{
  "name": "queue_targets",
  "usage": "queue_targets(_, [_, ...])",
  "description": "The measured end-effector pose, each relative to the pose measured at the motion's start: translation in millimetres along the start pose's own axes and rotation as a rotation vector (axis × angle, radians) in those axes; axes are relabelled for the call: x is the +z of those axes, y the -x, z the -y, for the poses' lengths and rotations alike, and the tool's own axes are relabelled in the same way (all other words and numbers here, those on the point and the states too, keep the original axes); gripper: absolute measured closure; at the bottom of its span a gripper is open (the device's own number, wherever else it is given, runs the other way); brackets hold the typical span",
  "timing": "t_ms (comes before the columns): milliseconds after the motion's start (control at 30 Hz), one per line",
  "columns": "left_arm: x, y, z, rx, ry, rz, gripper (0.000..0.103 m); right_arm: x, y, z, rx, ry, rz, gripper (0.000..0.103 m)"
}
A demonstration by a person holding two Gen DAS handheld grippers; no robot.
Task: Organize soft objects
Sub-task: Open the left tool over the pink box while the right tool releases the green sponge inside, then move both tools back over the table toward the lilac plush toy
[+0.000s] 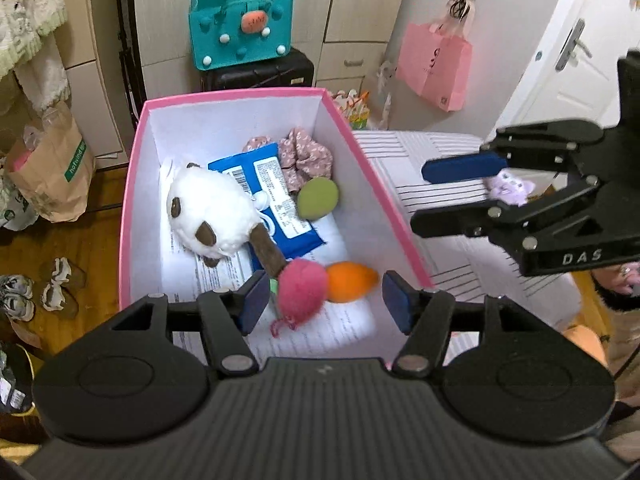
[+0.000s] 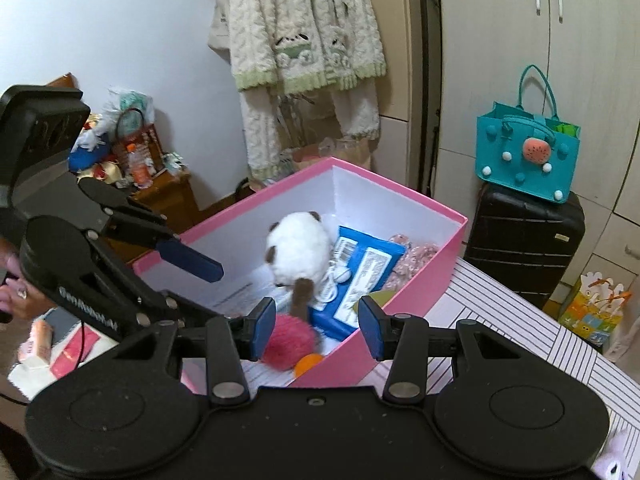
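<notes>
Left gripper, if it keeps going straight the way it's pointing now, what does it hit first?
Most likely the pink fuzzy toy lying in the pink box. The left gripper is open, and the toy sits right between its jaws, with the orange toy touching it on the right. Depth is hard to judge here.

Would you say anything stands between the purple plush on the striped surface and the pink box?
Only the pink box side wall, which the purple plush must clear; the top is open.
</notes>
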State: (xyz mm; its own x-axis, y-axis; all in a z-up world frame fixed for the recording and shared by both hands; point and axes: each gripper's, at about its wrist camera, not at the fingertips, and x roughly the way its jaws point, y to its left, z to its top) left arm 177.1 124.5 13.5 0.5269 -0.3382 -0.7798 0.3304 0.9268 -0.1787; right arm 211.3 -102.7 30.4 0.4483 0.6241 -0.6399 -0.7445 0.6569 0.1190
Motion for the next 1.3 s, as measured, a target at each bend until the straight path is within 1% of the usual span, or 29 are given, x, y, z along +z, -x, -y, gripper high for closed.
queue_targets(100, [-5.1,19.4,10.1,-0.001,-0.006,0.016,0.041,-3.7,15.0,-8.8,0.01,0.008,0.013,0.052])
queue_targets(200, [-12.1,36.9,24.5,0.025,-0.043,0.034,0.041,-7.7,28.2,-17.5,0.015,0.015,0.024,0.052])
queue_targets(367, [-23.6,58.3,46.1,0.056,-0.087,0.042,0.04,-17.1,53.4,-31.6,0.016,0.016,0.045,0.052])
queue_targets(533, [-35.5,75.5,64.3,0.083,-0.109,0.061,0.039,-29.8,80.3,-44.8,0.027,0.03,0.063,0.052])
queue_targets(667, [-46.7,82.3,78.0,0.079,-0.123,0.071,0.039,-42.9,98.2,-52.7,0.023,0.041,0.068,0.049])
queue_targets(800, [-59.5,86.2,93.4,0.051,-0.141,0.079,0.039,-59.0,112.6,-57.7,-0.013,0.021,0.101,0.049])
queue_targets(900, [-66.5,83.7,104.8,0.039,-0.16,0.071,0.039,-71.2,120.6,-58.1,-0.012,0.006,0.106,0.049])
queue_targets(1067, [-72.7,71.5,123.7,0.012,-0.197,0.041,0.039,-92.9,129.6,-56.2,-0.059,-0.03,0.118,0.048])
queue_targets(1200, [-76.4,42.4,135.8,-0.025,-0.222,-0.047,0.039,-113.8,137.6,-57.7,-0.138,-0.038,0.159,0.047])
queue_targets(1300, [-77.9,25.8,144.3,-0.054,-0.239,-0.083,0.039,-127.3,141.8,-55.0,-0.162,-0.05,0.163,0.046])
